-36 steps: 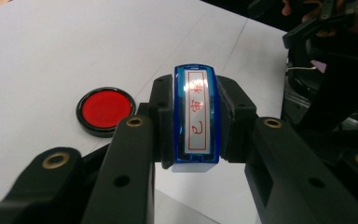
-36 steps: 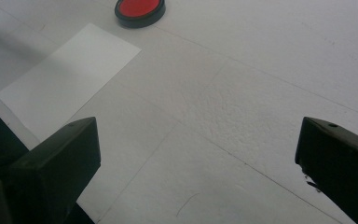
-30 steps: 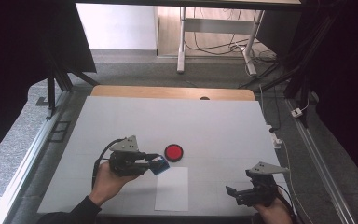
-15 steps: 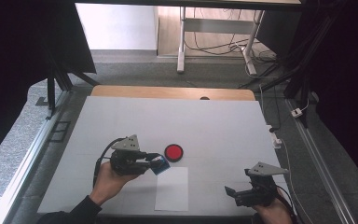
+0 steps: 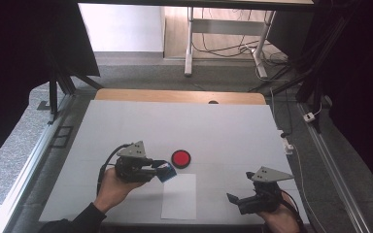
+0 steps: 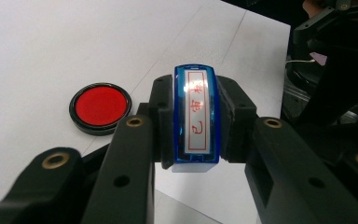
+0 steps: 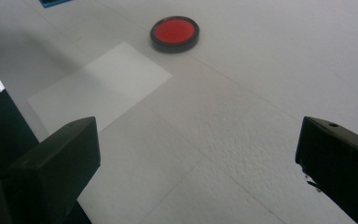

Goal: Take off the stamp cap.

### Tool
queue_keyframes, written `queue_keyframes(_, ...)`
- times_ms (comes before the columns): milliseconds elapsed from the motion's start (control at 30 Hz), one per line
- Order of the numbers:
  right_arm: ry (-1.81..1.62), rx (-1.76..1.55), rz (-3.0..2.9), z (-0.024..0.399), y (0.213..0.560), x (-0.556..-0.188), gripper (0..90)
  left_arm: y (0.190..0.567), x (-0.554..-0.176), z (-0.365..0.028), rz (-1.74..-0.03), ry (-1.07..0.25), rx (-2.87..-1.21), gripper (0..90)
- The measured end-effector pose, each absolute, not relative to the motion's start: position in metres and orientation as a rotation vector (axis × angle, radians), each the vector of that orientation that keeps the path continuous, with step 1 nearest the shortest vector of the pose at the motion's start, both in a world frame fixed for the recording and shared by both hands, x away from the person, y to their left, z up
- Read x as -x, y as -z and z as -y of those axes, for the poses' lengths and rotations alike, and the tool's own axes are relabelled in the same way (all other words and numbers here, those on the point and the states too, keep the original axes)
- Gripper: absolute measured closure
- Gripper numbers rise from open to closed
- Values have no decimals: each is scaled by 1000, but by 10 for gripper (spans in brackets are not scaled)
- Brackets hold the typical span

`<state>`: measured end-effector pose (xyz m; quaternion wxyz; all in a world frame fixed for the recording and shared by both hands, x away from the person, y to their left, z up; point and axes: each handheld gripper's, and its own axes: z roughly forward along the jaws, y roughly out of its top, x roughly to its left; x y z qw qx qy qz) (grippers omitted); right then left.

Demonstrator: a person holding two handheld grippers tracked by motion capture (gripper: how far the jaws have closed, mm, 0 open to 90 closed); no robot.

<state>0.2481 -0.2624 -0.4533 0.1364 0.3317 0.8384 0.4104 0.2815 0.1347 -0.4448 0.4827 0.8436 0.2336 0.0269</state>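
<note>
Blue rectangular plastic stamp (image 6: pixel 196 119) with red characters is clamped between the jaws of the left tongs (image 5: pixel 161 171), above the white worktop (image 5: pixel 223 131), near the round red ink pad (image 5: pixel 180 158). Right tongs (image 5: pixel 233 199) stand wide open, holding nothing, beside the white paper sheet (image 5: pixel 179 196).

1 blue stamp (image 6: pixel 196 119), 1 red ink pad (image 5: pixel 180 158), 1 paper sheet (image 5: pixel 179 196), 2 grippers.
</note>
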Motion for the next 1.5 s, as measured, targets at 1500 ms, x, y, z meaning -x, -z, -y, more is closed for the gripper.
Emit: queue_keyframes(1500, -1383, -573, -2741, 154, 460, -288, 0, 437, -282, -130, -381, 19, -1991, 703)
